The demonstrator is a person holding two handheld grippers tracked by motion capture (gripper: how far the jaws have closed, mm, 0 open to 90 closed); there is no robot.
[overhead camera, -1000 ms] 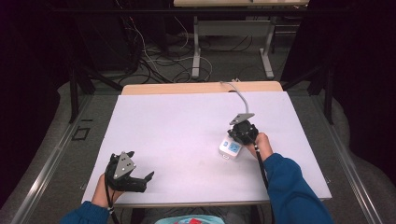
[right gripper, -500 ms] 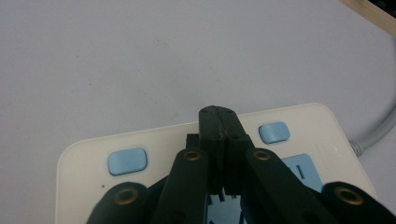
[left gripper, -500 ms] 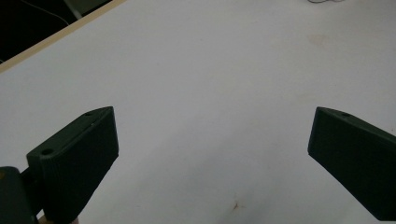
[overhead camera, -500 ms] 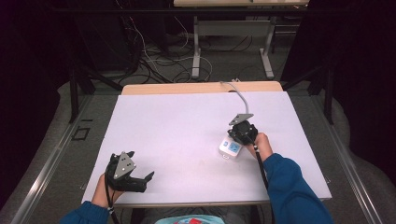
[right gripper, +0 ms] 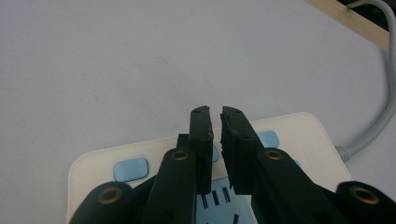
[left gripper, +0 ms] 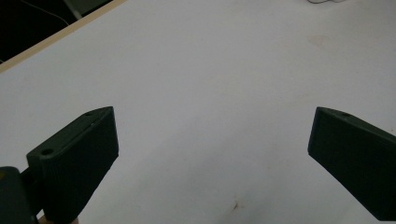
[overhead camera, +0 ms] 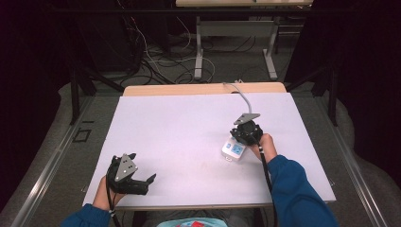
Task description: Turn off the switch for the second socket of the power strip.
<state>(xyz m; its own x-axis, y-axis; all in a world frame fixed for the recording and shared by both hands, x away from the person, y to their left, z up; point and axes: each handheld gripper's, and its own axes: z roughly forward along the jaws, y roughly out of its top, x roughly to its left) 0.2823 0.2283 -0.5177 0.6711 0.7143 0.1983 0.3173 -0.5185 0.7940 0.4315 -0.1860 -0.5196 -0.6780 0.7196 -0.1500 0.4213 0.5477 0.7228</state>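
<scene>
A white power strip (overhead camera: 233, 150) with pale blue sockets lies on the right part of the white table (overhead camera: 189, 123). My right gripper (overhead camera: 246, 132) hangs just above it, pointing down. In the right gripper view the two jaws of my right gripper (right gripper: 215, 114) stand almost together over the power strip (right gripper: 140, 161), a thin slit between them and nothing in it. My left gripper (overhead camera: 142, 166) rests near the table's front left edge. In the left gripper view its jaws are spread wide around my left gripper's empty middle (left gripper: 212, 135), over bare table.
The strip's grey cable (overhead camera: 243, 97) runs from the strip to the table's far edge and shows again as a grey cable (right gripper: 373, 126) at the right. A wooden strip (overhead camera: 203, 89) borders the far side. Table legs and loose wires lie on the floor beyond.
</scene>
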